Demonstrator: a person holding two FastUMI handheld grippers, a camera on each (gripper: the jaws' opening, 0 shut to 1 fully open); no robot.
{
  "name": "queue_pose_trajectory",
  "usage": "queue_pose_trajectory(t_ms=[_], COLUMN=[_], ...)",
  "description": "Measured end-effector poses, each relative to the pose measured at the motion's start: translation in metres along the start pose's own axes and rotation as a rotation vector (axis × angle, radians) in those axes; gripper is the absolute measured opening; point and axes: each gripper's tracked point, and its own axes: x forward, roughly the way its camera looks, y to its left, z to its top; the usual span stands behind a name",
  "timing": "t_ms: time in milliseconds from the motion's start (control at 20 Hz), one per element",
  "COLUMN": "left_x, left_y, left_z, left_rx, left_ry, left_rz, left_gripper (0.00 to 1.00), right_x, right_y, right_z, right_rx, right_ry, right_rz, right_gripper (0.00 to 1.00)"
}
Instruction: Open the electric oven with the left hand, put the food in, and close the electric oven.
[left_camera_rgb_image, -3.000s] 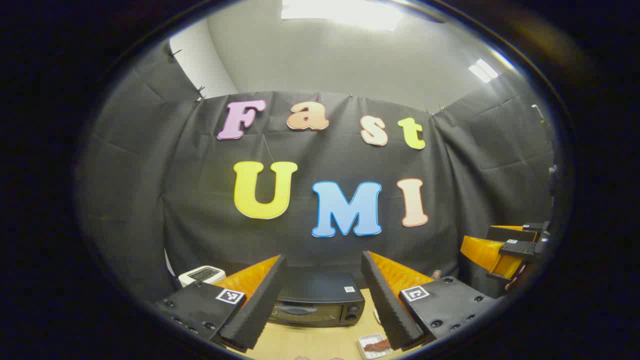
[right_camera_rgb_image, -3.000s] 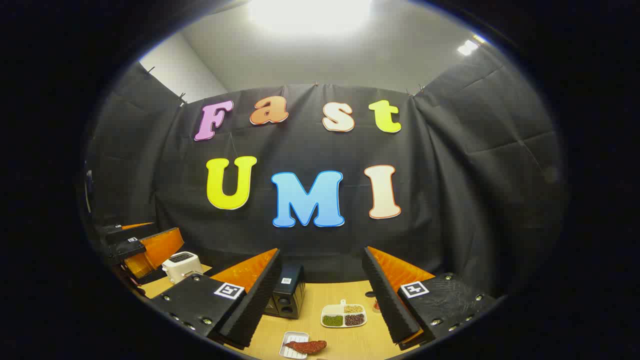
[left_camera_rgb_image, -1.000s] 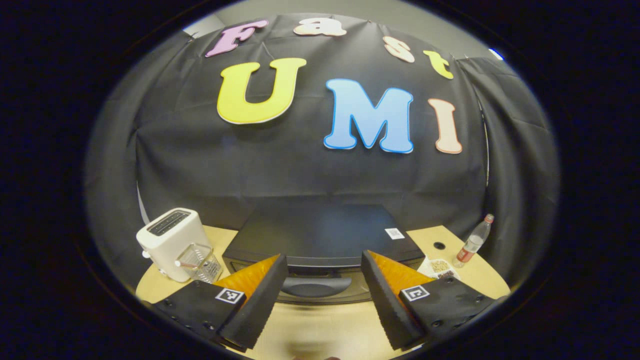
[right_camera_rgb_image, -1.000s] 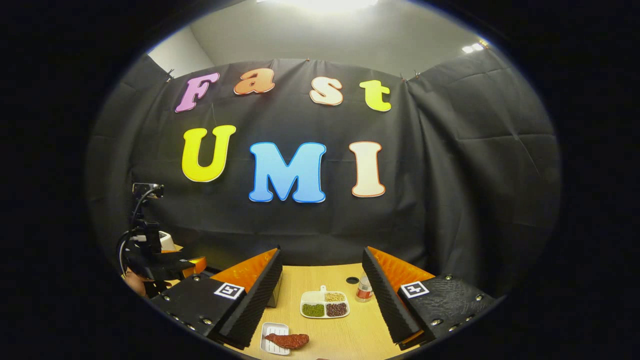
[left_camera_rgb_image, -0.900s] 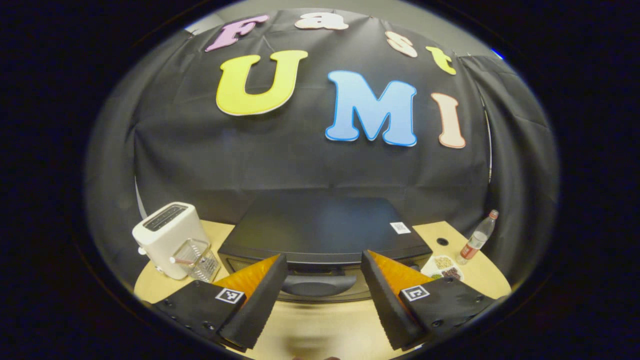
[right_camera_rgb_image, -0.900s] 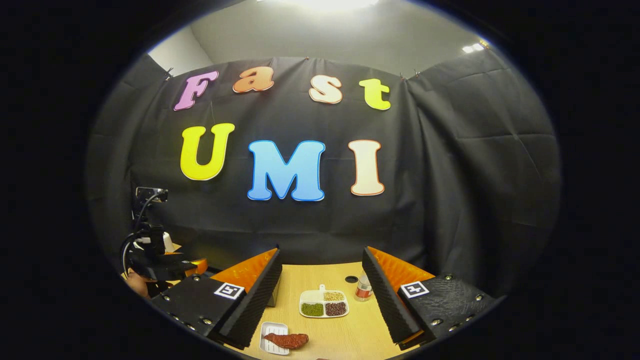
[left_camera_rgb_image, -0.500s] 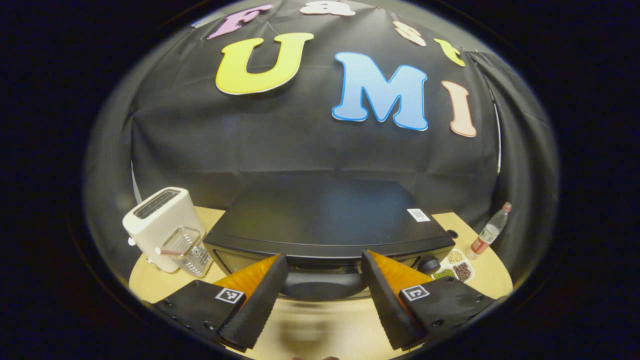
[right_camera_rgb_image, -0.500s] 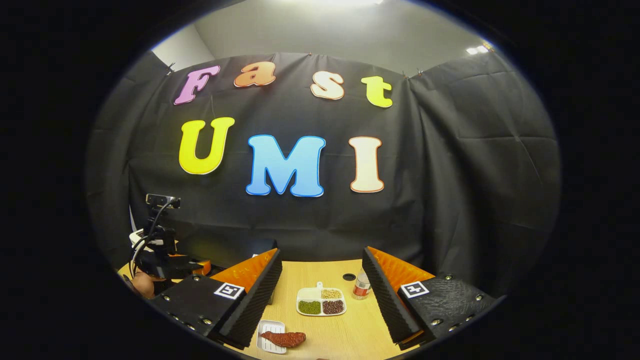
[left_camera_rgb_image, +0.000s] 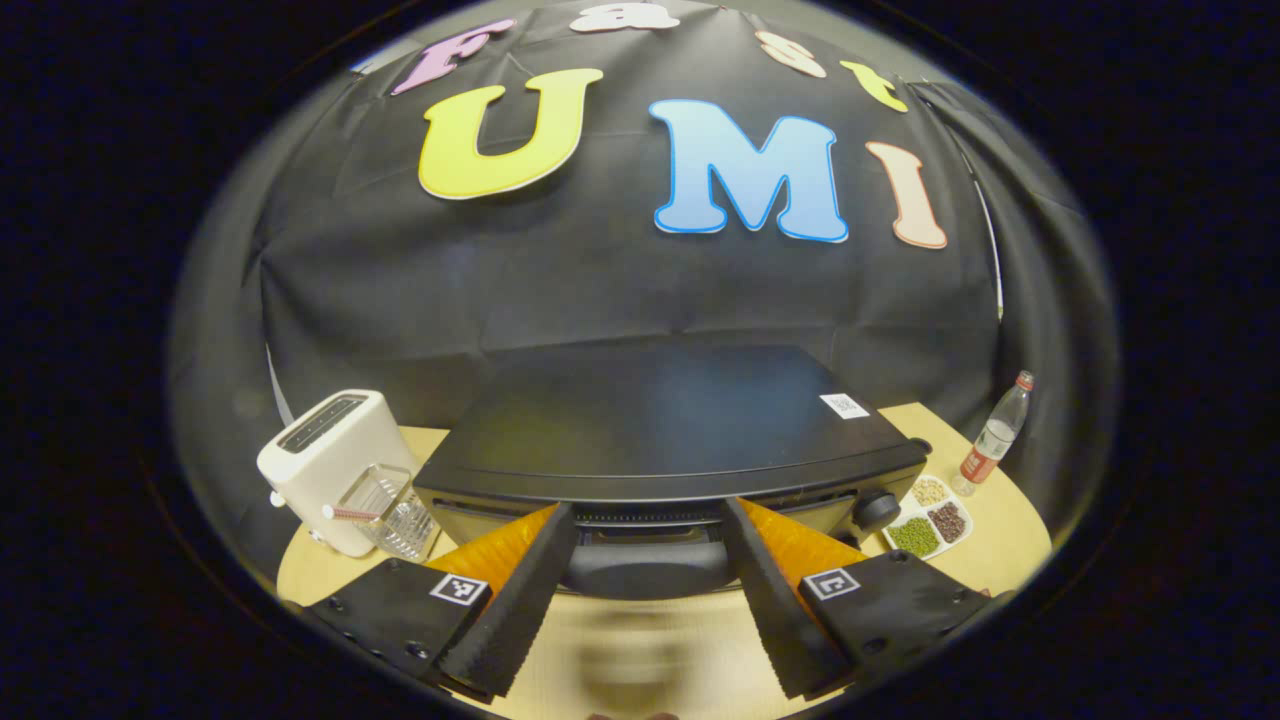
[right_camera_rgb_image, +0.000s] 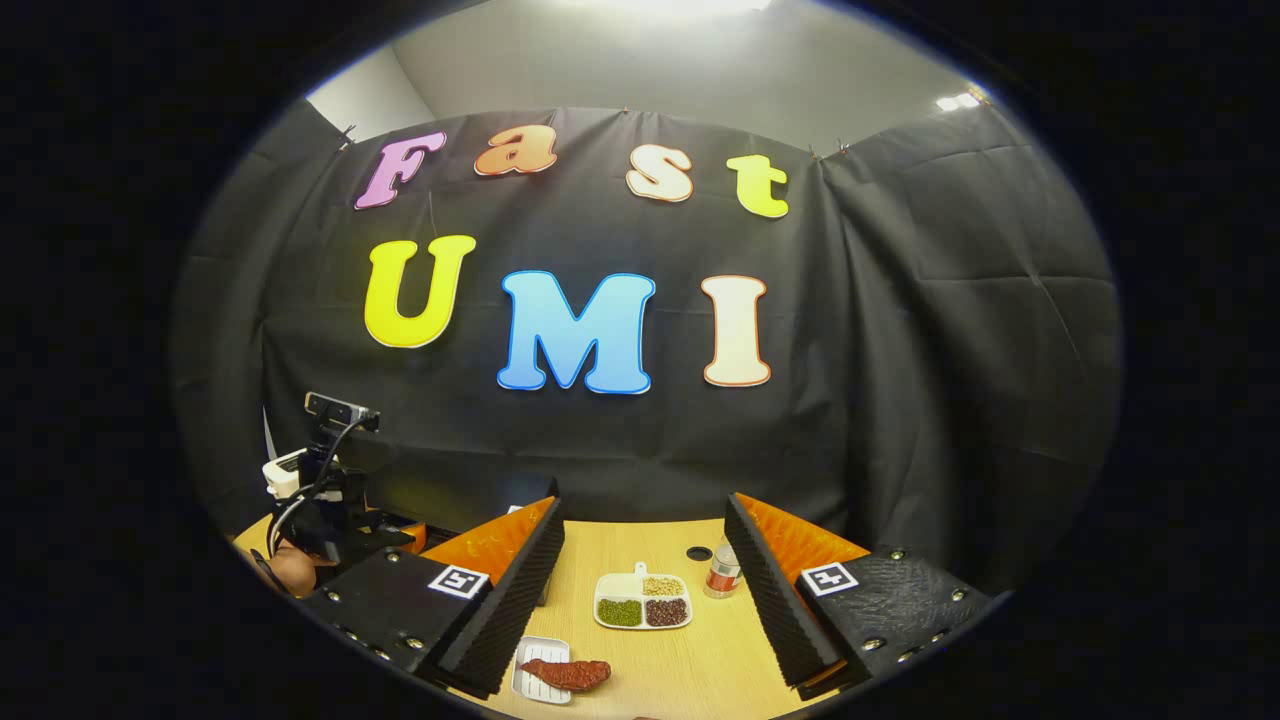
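The black electric oven (left_camera_rgb_image: 660, 420) stands close ahead in the left gripper view, its door closed. My left gripper (left_camera_rgb_image: 646, 512) is open, and the door's dark handle (left_camera_rgb_image: 648, 565) lies between its two fingers without either pressing on it. In the right gripper view the food, a reddish-brown piece of meat (right_camera_rgb_image: 568, 672), lies on a small white tray (right_camera_rgb_image: 527, 683) on the wooden table (right_camera_rgb_image: 690, 660). My right gripper (right_camera_rgb_image: 645, 505) hangs open above the table, holding nothing. The left gripper (right_camera_rgb_image: 335, 520) and the hand holding it appear at the far left there.
A white toaster (left_camera_rgb_image: 325, 460) and a clear container (left_camera_rgb_image: 385, 510) stand left of the oven. To its right are a divided dish of beans (left_camera_rgb_image: 930, 515) and a plastic bottle (left_camera_rgb_image: 995, 435). The oven's knob (left_camera_rgb_image: 878, 508) is on its right front.
My left gripper has moved forward and down to the oven, so the handle now sits between its open fingers. The right gripper has barely shifted.
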Motion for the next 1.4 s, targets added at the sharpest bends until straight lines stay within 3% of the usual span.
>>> queue_pose_trajectory(t_ms=[200, 300, 500, 650, 700, 850, 1400], left_x=[-0.011, -0.015, -0.024, -0.032, -0.033, -0.039, -0.058], left_y=[0.0, 0.0, -0.001, 0.0, 0.001, 0.0, -0.003], left_z=[-0.008, -0.011, -0.021, -0.028, -0.031, -0.04, -0.077], left_rx=[0.01, 0.011, 0.013, 0.021, 0.017, 0.01, 0.004], left_ry=[0.0, 0.003, 0.006, 0.001, 0.004, 0.007, 0.051], left_rz=[0.0, 0.002, 0.003, 0.007, 0.01, 0.011, -0.002], left_gripper=[0.95, 0.99, 0.95, 1.0, 0.95, 1.0, 0.99], right_x=[-0.006, -0.009, -0.013, -0.016, -0.018, -0.02, -0.031], right_y=[-0.002, -0.001, 0.001, 0.002, 0.002, 0.004, 0.009], right_z=[0.0, 0.0, 0.001, 0.001, 0.001, 0.001, -0.003], right_rx=[0.001, 0.0, -0.009, -0.017, -0.019, -0.024, -0.035], right_ry=[-0.004, -0.006, -0.012, -0.012, -0.011, -0.012, -0.005], right_rz=[0.001, 0.004, 0.01, 0.014, 0.016, 0.019, 0.025], right_gripper=[0.98, 0.98, 0.98, 0.98, 0.98, 0.98, 0.98])
